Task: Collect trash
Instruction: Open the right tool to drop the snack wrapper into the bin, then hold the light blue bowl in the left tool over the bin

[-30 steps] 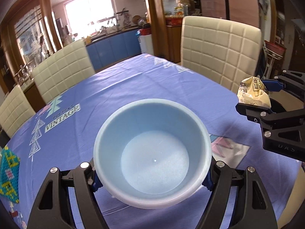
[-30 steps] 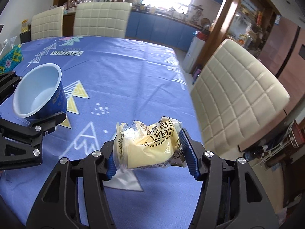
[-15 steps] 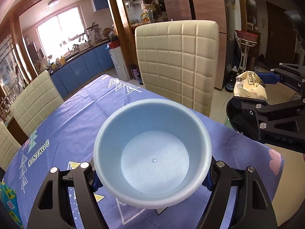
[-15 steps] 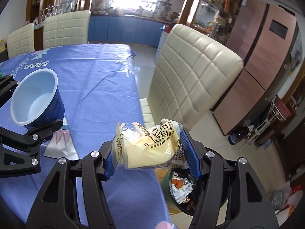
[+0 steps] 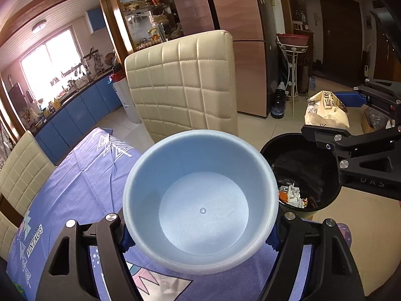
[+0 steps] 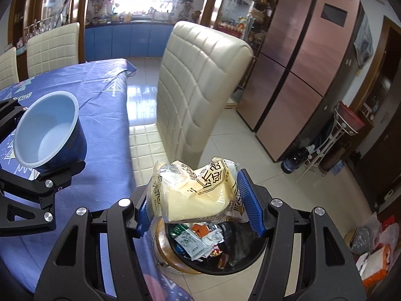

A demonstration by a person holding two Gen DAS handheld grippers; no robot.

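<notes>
My left gripper (image 5: 200, 235) is shut on an empty blue bowl (image 5: 200, 200), held over the table's corner; the bowl also shows in the right wrist view (image 6: 47, 135). My right gripper (image 6: 199, 208) is shut on a crumpled yellow wrapper (image 6: 198, 193), held directly above a black trash bin (image 6: 213, 248) on the floor. In the left wrist view the wrapper (image 5: 325, 111) hangs over the bin (image 5: 300, 170), which holds several scraps of trash.
A cream chair (image 6: 198, 85) stands at the table end beside the bin. The blue tablecloth (image 6: 100, 100) covers the table on the left. A copper fridge (image 6: 300, 57) lines the far wall. Bags (image 6: 371, 255) lie on the floor at right.
Both grippers have swung right, off the table toward the floor. The wrapper now hangs over the trash bin, and the bowl sits at the table's corner beside the bin.
</notes>
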